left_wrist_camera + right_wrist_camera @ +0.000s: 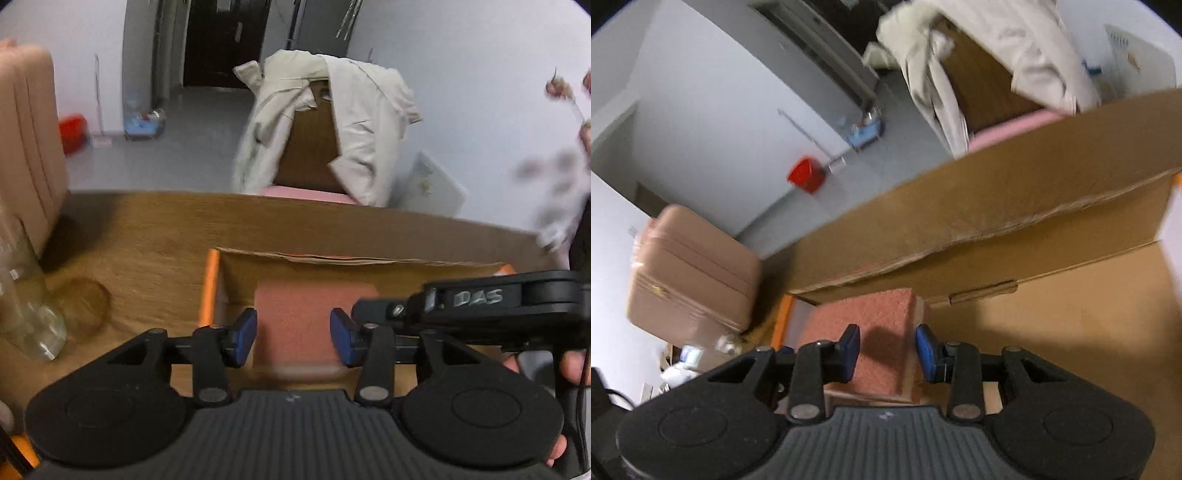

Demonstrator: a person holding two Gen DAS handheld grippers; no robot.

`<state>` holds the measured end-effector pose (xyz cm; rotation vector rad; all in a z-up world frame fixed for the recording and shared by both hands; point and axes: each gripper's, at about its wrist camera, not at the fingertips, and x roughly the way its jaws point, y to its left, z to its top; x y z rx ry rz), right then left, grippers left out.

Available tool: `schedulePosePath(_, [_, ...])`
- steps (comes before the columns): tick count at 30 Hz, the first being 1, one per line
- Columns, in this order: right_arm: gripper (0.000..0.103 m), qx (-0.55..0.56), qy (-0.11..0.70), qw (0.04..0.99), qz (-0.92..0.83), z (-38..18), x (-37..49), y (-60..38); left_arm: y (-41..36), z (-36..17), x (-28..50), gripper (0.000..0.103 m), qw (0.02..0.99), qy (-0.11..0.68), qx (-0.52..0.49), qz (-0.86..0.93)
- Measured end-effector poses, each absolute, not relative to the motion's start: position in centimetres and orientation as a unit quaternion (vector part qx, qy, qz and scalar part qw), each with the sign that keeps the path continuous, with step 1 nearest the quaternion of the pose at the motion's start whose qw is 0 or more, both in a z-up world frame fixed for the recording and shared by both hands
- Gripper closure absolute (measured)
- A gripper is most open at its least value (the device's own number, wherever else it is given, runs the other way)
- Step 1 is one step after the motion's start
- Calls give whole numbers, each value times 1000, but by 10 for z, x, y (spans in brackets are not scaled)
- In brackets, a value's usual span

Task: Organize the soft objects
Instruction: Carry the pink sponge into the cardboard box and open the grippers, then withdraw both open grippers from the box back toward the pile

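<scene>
A pink spongy block (314,306) lies flat in the left end of an open cardboard box (332,258) with orange edges, on a wooden table (147,240). My left gripper (293,338) hangs just over the block, blue pads apart and not pressing it. The right gripper (364,308) reaches in from the right, its tip by the block's right edge. In the right wrist view the same block (871,314) sits in the box corner (997,221), wider than the gap of my right gripper (886,350). That gripper casts a shadow on the block, and its pads are apart above it.
A pink hard case (26,129) (694,269) stands at the table's left end, with a glass bottle (22,295) in front of it. Behind the table is a chair draped with a beige jacket (332,110). A red bucket (807,175) sits on the floor. Blurred flowers (554,184) rise at the right.
</scene>
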<state>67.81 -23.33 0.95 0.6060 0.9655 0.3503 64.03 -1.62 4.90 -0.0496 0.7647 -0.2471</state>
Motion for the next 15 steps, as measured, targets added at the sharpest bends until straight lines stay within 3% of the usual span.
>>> schedulePosePath(2, [69, 271, 469, 825, 158, -6, 686, -223, -15, 52, 640, 41, 930, 351, -7, -110])
schedulePosePath(6, [68, 264, 457, 833, 168, -1, 681, -214, -3, 63, 638, 40, 932, 349, -22, -99])
schedulePosePath(12, [65, 232, 409, 867, 166, 59, 642, -232, 0, 110, 600, 40, 941, 325, -14, -96])
schedulePosePath(15, [58, 212, 387, 882, 167, 96, 610, -249, 0, 138, 567, 31, 949, 299, -8, -101])
